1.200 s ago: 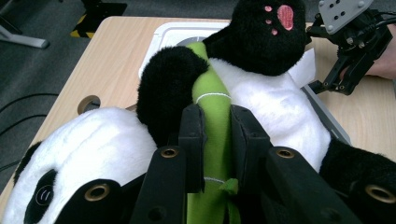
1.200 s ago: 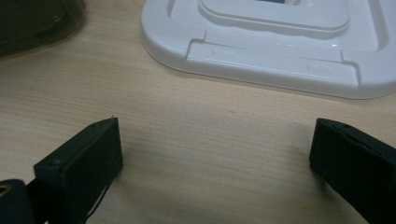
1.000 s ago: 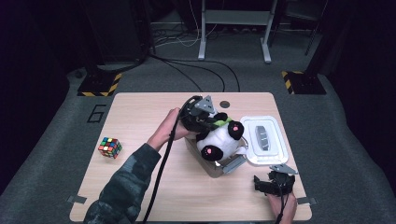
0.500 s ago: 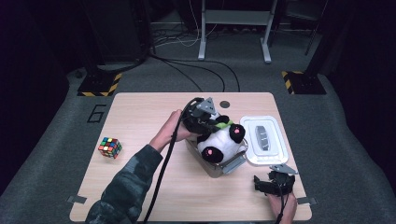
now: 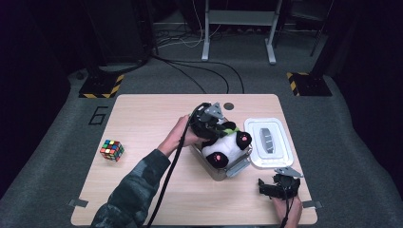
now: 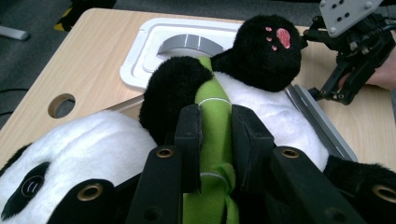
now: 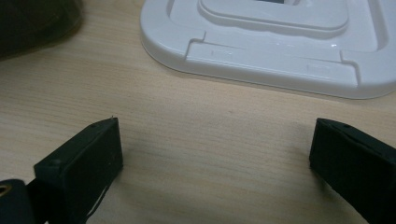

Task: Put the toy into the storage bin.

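A black-and-white panda plush (image 5: 223,145) lies partly inside a grey box (image 5: 223,172) at the table's middle. My left gripper (image 5: 209,121) comes at it from the far left. In the left gripper view the left gripper (image 6: 215,135) is shut on the green stalk (image 6: 212,100) that lies across the panda's white belly (image 6: 275,116). A black paw with pink pads (image 6: 268,51) points up beyond it. My right gripper (image 5: 278,185) rests near the front right edge. In the right gripper view the right gripper (image 7: 215,140) is wide open over bare wood.
A white lid (image 5: 268,142) with a grey handle lies flat right of the box, also seen as the white lid (image 7: 280,51) just ahead of the right jaws. A Rubik's cube (image 5: 111,149) sits at the left. A round hole (image 5: 229,105) marks the table's far edge.
The left gripper and the panda have sunk slightly toward the box. The right gripper has stayed put.
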Demonstrator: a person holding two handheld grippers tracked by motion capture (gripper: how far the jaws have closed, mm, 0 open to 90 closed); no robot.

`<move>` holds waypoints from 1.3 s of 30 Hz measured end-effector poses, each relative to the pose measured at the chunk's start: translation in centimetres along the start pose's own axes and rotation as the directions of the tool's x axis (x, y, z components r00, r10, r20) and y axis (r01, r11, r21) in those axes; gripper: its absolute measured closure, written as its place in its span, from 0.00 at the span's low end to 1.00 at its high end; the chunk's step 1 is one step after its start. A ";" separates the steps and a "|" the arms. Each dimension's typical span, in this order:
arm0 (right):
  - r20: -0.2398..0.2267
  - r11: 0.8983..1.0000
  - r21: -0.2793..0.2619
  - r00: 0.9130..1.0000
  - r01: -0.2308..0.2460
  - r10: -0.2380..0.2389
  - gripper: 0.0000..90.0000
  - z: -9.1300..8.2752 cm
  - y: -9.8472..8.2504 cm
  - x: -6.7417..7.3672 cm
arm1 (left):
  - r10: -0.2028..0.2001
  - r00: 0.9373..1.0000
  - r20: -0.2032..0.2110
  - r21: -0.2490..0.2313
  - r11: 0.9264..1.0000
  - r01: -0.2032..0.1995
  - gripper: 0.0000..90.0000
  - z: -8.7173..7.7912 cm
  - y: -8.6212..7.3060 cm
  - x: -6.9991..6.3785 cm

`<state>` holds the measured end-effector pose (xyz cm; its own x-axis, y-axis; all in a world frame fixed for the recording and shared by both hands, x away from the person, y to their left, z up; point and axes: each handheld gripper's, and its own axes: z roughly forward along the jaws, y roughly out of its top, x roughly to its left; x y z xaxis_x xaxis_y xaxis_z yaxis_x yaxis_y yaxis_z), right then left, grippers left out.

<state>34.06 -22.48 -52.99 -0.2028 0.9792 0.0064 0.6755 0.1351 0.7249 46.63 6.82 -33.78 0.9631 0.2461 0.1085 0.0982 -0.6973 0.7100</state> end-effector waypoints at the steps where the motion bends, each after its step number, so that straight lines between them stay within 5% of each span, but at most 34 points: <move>1: 0.000 1.000 0.000 1.000 0.000 0.000 0.02 0.0 0.0 0.0 | -0.001 1.000 -0.007 0.002 1.000 0.001 0.77 0.0 0.1 0.1; 8: 0.001 1.000 0.000 1.000 -0.002 0.002 0.02 0.0 0.0 0.0 | -0.051 0.996 -0.067 -0.021 0.999 0.049 0.46 -1.0 -0.2 0.4; 15: 0.002 1.000 0.000 1.000 -0.002 0.002 0.02 0.0 0.0 0.0 | -0.122 0.984 -0.126 -0.063 0.991 0.115 0.32 -3.7 -1.4 1.1; 17: 0.002 1.000 0.000 1.000 -0.002 0.002 0.02 0.0 0.0 0.0 | -0.153 0.978 -0.140 -0.051 0.988 0.147 0.30 -3.8 -2.1 1.3; 24: 0.003 1.000 -0.001 1.000 -0.001 0.001 0.02 0.0 0.0 0.0 | -0.204 0.971 -0.124 -0.012 0.979 0.205 0.27 -2.4 -3.9 2.0; 39: 0.004 1.000 -0.001 1.000 -0.001 0.001 0.02 0.0 0.0 0.0 | -0.245 0.959 -0.140 0.073 0.964 0.257 0.27 0.0 -5.5 2.3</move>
<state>34.05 -22.49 -52.99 -0.1997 0.9799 0.0046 0.6751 0.1342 0.7254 48.34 11.27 -37.41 0.8650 0.5011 0.0273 0.3602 -0.6578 0.6615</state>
